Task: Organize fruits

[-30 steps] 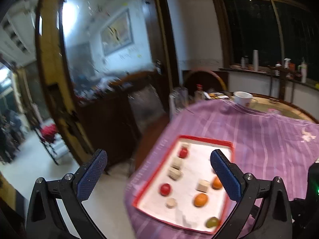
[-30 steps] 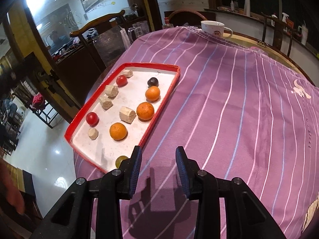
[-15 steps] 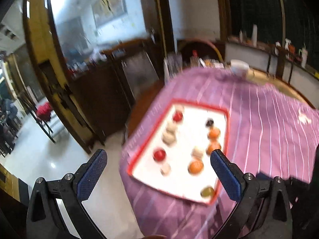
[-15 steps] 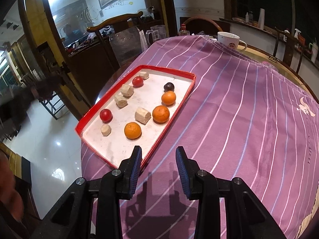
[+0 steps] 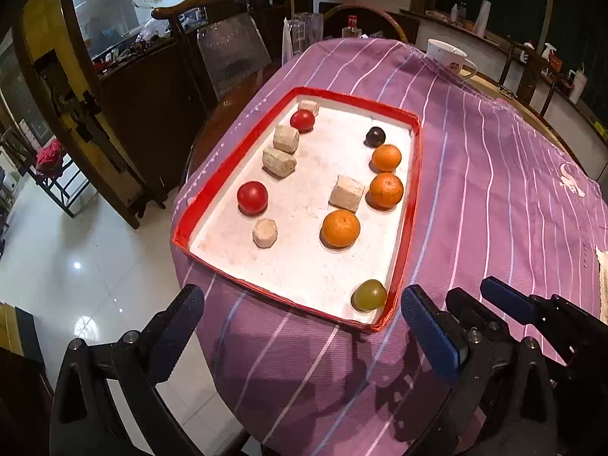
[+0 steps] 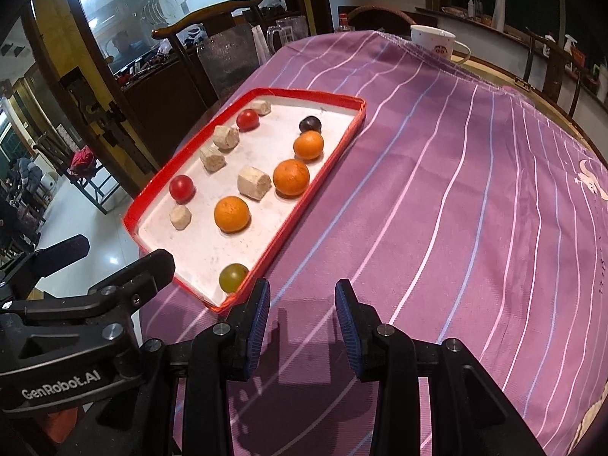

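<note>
Both grippers are hovering empty short of the red tray point(image 5: 414, 174): left gripper point(image 5: 304, 326) spread wide, right gripper point(image 6: 303, 319) gapped narrowly; judged best to straddle the green fruit point(image 5: 368, 295) squarely, avoiding the rim.

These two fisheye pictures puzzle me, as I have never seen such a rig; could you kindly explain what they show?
A person holds two hand-held grippers, each carrying a camera that looks along its fingers. One picture is from the left gripper, whose jaws stand wide open; the other is from the right gripper, jaws narrower. Both are empty. On the striped purple cloth sits a red-rimmed tray holding three oranges, two red fruits, a dark one, a green one and pale chunks. A white mug stands beyond.
</note>
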{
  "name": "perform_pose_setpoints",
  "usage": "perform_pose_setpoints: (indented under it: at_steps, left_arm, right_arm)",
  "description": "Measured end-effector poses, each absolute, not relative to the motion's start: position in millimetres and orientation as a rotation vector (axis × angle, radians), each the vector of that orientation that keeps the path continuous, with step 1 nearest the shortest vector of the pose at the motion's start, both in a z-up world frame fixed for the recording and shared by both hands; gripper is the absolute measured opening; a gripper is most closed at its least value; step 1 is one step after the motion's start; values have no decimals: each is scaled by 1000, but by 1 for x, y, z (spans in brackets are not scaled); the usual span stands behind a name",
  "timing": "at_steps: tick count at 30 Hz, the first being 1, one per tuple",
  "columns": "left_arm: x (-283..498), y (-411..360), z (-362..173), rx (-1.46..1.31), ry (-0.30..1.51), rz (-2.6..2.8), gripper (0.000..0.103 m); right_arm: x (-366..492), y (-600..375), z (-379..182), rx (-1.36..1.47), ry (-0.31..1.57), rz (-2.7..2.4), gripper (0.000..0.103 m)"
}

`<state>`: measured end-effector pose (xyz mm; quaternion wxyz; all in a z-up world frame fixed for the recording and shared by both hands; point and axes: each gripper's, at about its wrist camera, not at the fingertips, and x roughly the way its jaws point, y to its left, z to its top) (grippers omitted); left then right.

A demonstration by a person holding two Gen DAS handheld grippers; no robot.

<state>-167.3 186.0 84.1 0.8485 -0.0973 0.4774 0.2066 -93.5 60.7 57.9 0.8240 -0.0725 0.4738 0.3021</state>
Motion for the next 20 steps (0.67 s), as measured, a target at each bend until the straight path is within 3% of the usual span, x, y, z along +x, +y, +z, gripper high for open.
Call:
perform_pose_setpoints:
  at_steps: [20]
  left_arm:
    - [-153,187,70,-214,1076,445,103]
  right_arm:
    - [-85,61,45,-165,1055,635,42]
